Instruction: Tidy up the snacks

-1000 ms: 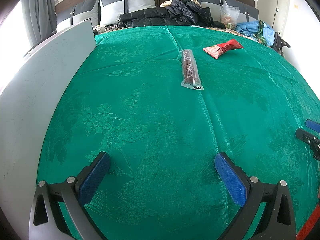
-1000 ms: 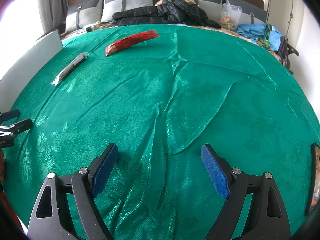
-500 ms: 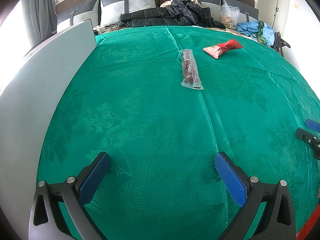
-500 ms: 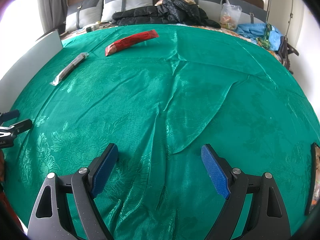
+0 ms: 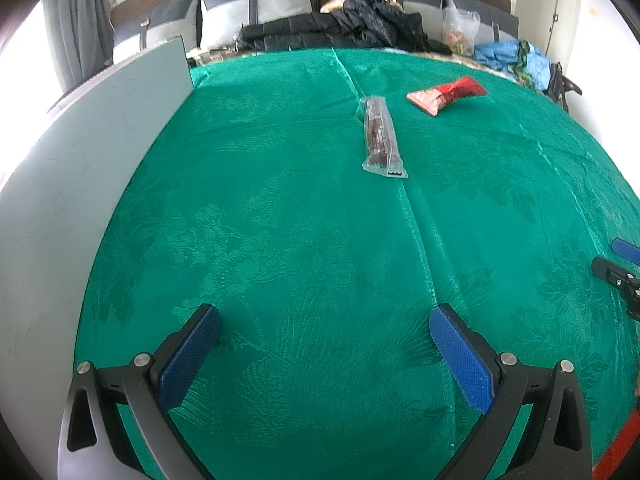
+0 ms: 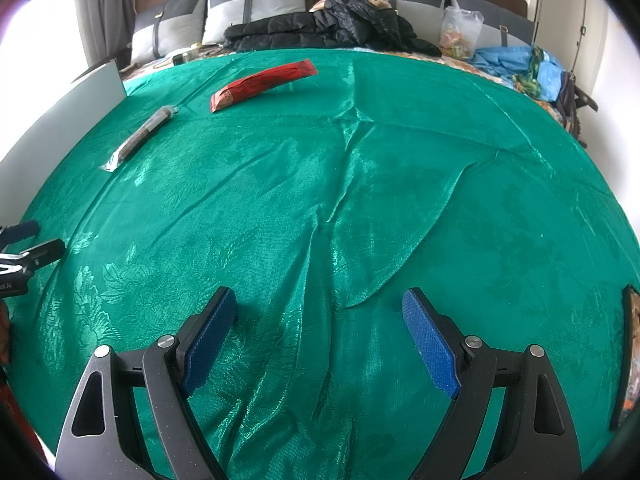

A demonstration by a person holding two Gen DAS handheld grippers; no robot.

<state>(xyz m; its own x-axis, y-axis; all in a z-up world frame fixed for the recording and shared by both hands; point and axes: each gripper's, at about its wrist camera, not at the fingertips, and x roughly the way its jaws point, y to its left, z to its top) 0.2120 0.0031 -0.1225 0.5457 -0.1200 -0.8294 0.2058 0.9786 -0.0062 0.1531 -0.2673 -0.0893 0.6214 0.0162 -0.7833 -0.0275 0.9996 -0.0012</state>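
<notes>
Snacks: I see a clear-wrapped brown bar (image 5: 381, 136) and crinkled red packet (image 5: 446, 94) on glossy green cloth (image 5: 300, 220); left gripper (image 5: 324, 334) and right gripper (image 6: 318, 316) jaws apart, empty.

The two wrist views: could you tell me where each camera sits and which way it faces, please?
Left wrist: on the open left gripper, looking forward across the green cloth; right gripper's tip at right edge.
Right wrist: on the open right gripper, same direction; left gripper's tip at left edge.
Shared: clear-wrapped snack, red packet, grey board.
</notes>
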